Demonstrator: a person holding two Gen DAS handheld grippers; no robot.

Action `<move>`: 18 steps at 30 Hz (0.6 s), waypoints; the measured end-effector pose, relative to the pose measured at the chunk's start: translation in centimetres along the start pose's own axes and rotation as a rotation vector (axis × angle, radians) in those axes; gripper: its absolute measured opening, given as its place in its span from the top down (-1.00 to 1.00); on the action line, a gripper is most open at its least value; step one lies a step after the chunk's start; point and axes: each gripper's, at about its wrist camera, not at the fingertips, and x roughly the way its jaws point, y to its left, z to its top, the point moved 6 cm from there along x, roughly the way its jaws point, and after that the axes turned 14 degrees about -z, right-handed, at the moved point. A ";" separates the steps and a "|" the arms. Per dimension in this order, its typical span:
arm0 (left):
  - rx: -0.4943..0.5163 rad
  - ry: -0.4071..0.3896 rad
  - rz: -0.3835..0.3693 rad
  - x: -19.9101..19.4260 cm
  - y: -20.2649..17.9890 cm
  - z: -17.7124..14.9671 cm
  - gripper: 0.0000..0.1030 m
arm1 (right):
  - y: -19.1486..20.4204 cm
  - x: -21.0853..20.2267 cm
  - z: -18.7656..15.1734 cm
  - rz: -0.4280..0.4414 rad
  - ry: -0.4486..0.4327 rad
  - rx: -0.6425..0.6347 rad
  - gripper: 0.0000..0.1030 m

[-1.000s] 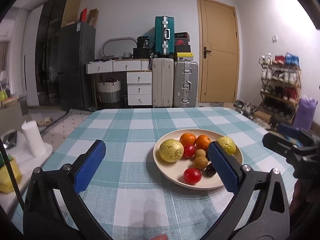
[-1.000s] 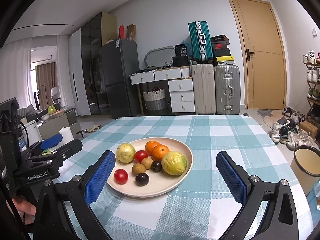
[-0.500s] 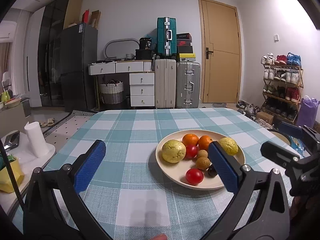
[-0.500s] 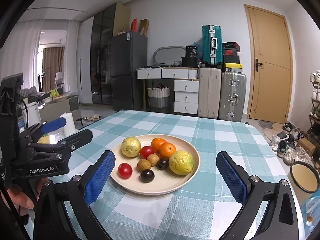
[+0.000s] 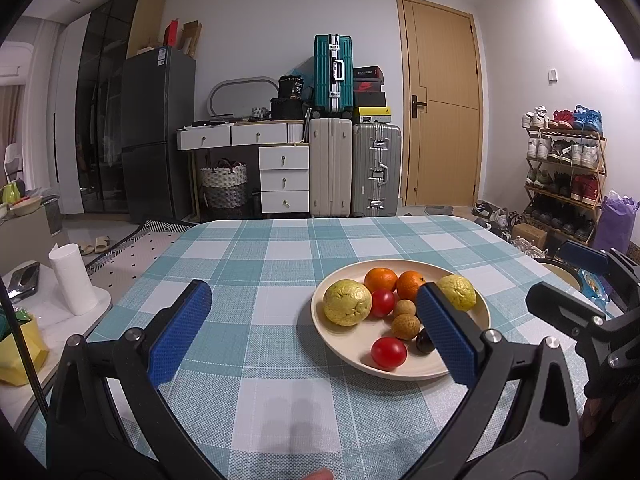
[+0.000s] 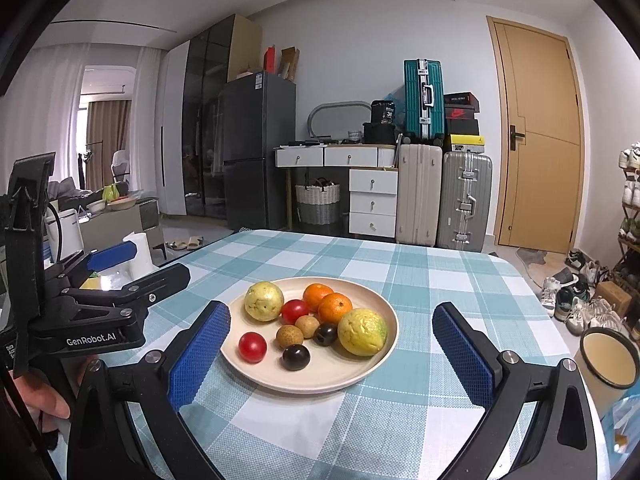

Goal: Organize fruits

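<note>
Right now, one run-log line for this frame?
phase: pre-grasp | left gripper: open, empty | right gripper: open, empty | plate: all fruit on it | checked tablecloth: no loose fruit visible

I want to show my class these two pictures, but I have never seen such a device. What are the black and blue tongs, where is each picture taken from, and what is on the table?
There is no robot here: a person holds one hand-worked gripper in each hand, with a camera on each looking forward along its blue-padded jaws. One picture looks along the left gripper, the other along the right gripper. Both stand open and hold nothing. On the checked tablecloth lies a cream plate of fruit: two oranges, two bumpy yellow fruits, two red ones, two small brown ones and two dark ones.
</note>
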 end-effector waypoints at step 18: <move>0.005 -0.001 -0.016 0.0 -0.4 0.0 -0.98 | 0.0 0.0 0.0 0.000 0.000 0.000 -1.00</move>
